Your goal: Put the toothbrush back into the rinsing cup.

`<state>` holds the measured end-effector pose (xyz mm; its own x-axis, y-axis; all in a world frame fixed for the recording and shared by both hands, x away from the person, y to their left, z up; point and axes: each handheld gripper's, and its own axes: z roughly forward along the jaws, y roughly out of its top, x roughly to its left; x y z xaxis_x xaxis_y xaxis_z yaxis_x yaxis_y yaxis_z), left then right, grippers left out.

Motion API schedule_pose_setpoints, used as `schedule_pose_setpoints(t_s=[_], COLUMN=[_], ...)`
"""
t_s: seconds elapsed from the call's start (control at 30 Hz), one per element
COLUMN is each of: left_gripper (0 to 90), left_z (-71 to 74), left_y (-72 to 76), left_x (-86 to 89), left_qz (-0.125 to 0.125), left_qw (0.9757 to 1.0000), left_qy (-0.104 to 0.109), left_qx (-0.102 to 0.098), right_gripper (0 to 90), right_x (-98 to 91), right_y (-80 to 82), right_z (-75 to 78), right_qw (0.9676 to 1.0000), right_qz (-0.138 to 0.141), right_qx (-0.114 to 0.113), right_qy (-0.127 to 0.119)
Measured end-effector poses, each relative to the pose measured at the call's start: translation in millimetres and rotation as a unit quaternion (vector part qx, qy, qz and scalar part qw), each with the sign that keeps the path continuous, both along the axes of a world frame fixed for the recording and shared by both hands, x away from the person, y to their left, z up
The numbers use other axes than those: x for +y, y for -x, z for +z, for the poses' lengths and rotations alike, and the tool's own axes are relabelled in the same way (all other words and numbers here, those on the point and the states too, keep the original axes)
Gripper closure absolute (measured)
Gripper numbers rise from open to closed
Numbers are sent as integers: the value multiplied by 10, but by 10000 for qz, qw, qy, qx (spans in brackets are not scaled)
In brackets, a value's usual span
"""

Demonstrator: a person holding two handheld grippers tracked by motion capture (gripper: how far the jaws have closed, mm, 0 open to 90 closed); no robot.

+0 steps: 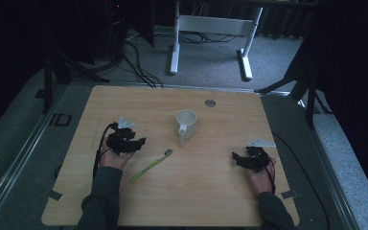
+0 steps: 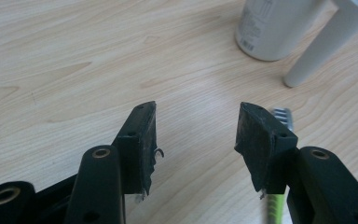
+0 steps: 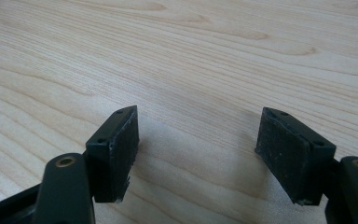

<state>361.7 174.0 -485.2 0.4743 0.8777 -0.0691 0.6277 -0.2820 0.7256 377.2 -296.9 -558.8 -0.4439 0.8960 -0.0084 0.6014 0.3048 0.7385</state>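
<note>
Two grippers rest low over the wooden table (image 1: 211,191), both with jaws spread and nothing between them. Left gripper (image 1: 139,142) sits just beside the green toothbrush (image 1: 151,166), whose bristle head (image 2: 283,116) shows behind one jaw. White mug (image 1: 186,123) stands beyond, handle toward the person. Right gripper (image 1: 235,158) is well apart, possibly touching the table.

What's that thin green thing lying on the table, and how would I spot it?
Start at the wooden table and find the white cup near its middle. Just in front of the cup, toward the left tongs, lies a toothbrush at a slant. It is the one long, flat, lime-green thing there, with a pale bristle head pointing at the cup.
</note>
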Motion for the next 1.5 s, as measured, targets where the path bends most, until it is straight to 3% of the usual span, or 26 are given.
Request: schedule_pose_setpoints(t_s=[0.33, 0.47, 0.9, 1.03, 1.3, 1.5], left_gripper=[485, 489, 501, 517, 542, 545], left_z=[135, 195, 412, 458, 538, 633], left_y=[5, 0, -31, -57, -87, -139], left_x=[-46, -56, -240, -313, -370, -450], left_qz=[-193, -204, -526, -758, -956, -1167], left_qw=[9997, 9997, 9983, 9962, 9935, 9888], left_qy=[-113, -53, -248, -422, -588, -861], left_qx=[-45, -79, -49, 49, 165, 350], right_gripper=[293, 293, 293, 293, 293, 293], right_x=[0, 0, 0, 0, -1, 0], right_y=[-1, -1, -1, -1, -1, -1], right_z=[0, 0, 0, 0, 0, -1], right_qw=[10000, 10000, 10000, 10000, 10000, 10000], right_qz=[-4, -1, -4, -2, 4, -1], right_qx=[0, 0, 1, -2, -9, -10], right_qy=[-6, -3, -7, -3, 5, -1])
